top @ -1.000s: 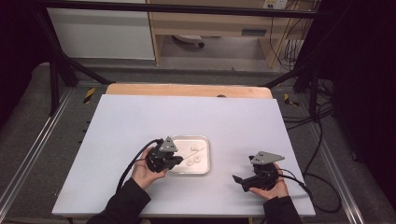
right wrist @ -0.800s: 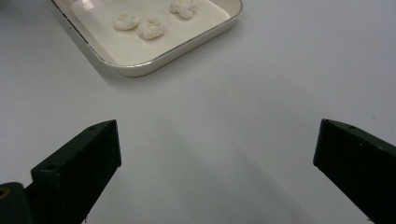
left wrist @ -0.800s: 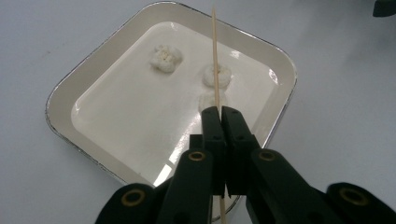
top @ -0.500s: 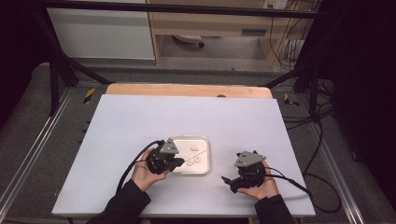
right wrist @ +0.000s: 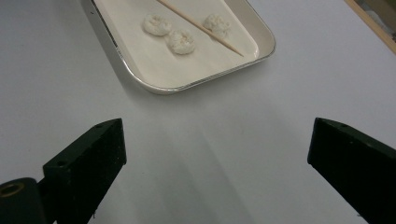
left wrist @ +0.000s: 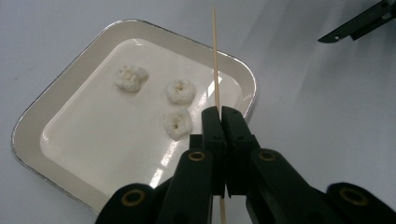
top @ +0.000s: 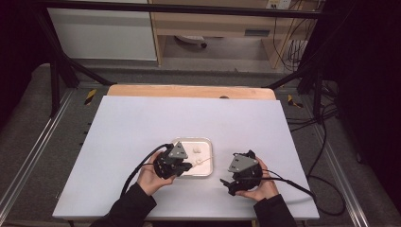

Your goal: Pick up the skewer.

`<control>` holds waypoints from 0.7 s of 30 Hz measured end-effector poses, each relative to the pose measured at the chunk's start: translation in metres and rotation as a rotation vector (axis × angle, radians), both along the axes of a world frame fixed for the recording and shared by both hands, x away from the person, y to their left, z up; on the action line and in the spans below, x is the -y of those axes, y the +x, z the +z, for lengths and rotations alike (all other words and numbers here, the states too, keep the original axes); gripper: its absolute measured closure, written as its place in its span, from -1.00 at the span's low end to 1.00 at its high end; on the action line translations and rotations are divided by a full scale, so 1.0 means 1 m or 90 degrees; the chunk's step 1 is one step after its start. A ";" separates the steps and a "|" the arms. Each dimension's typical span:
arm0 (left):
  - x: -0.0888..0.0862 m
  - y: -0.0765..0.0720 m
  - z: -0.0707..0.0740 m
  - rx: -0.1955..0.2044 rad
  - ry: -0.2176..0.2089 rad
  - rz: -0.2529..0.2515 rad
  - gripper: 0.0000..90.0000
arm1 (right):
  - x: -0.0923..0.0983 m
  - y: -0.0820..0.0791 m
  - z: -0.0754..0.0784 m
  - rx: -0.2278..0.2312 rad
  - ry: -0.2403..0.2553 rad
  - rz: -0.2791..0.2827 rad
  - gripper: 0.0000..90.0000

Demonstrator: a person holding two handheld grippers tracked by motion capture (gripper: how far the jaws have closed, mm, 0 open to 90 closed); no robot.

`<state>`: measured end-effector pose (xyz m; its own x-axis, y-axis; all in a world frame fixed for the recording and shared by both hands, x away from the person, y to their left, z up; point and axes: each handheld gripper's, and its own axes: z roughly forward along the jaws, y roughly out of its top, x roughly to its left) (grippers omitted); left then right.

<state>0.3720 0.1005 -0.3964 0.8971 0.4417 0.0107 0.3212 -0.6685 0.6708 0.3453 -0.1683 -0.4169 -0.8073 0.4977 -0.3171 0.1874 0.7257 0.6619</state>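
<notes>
**Right tongs closing in on the tray while the skewer waits**

The left tongs (left wrist: 218, 122) are clamping a thin wooden skewer (left wrist: 215, 60) and holding it level over the white tray (top: 208, 171), its tip pointing past the three pale ring-shaped pieces (left wrist: 180, 91) lying inside. Over the last second the right tongs (top: 228, 182) have been drifting from the right part of the table (top: 142, 123) toward the tray, while the left hand is barely shifting. The right tongs are standing wide open and empty, facing the tray's near rim (right wrist: 159, 88) from just short of it. This is likely setting up the next step: picking up one ring so it can be threaded onto the skewer, which no piece is yet on.
</notes>
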 end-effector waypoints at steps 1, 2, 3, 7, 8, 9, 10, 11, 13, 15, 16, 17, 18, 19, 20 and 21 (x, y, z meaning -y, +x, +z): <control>0.001 0.000 0.000 0.001 0.002 -0.003 0.97 | -0.001 0.000 0.000 0.003 -0.007 0.002 -0.88; 0.002 -0.001 0.001 0.000 0.003 -0.005 0.97 | -0.001 0.000 0.000 0.004 -0.012 0.002 -0.88; 0.004 -0.001 0.001 0.000 0.005 -0.006 0.97 | -0.002 0.000 0.000 0.007 -0.018 0.003 -0.87; 0.009 -0.002 0.002 -0.003 0.010 -0.013 0.97 | -0.005 -0.001 0.000 0.019 -0.036 0.013 -0.85; 0.011 -0.002 0.002 -0.003 0.015 -0.018 0.97 | -0.006 -0.001 0.001 0.023 -0.042 0.016 -0.84; 0.011 -0.002 0.002 -0.003 0.015 -0.018 0.97 | -0.006 -0.001 0.001 0.023 -0.042 0.016 -0.84; 0.013 -0.002 0.003 -0.003 0.015 -0.019 0.97 | -0.007 -0.002 0.001 0.029 -0.049 0.022 -0.82; 0.014 -0.002 0.003 -0.004 0.018 -0.022 0.97 | -0.008 -0.002 0.001 0.031 -0.051 0.025 -0.81; 0.017 -0.003 0.003 -0.004 0.021 -0.025 0.97 | -0.009 -0.002 0.002 0.040 -0.060 0.032 -0.78; 0.020 -0.003 0.003 -0.005 0.024 -0.027 0.97 | -0.010 -0.003 0.002 0.046 -0.061 0.040 -0.75; 0.022 -0.004 0.004 -0.005 0.026 -0.030 0.97 | -0.010 -0.003 0.002 0.046 -0.061 0.040 -0.75; 0.024 -0.004 0.004 -0.004 0.028 -0.034 0.97 | -0.010 -0.003 0.002 0.052 -0.068 0.043 -0.70; 0.025 -0.004 0.004 -0.004 0.029 -0.036 0.97 | -0.010 -0.003 0.002 0.052 -0.068 0.043 -0.70; 0.027 -0.005 0.005 -0.004 0.032 -0.039 0.97 | -0.010 -0.003 0.002 0.055 -0.067 0.048 -0.68; 0.028 -0.005 0.005 -0.004 0.034 -0.042 0.97 | -0.011 -0.004 0.002 0.057 -0.069 0.051 -0.65; 0.030 -0.006 0.005 -0.004 0.037 -0.044 0.97 | -0.011 -0.004 0.001 0.061 -0.075 0.059 -0.59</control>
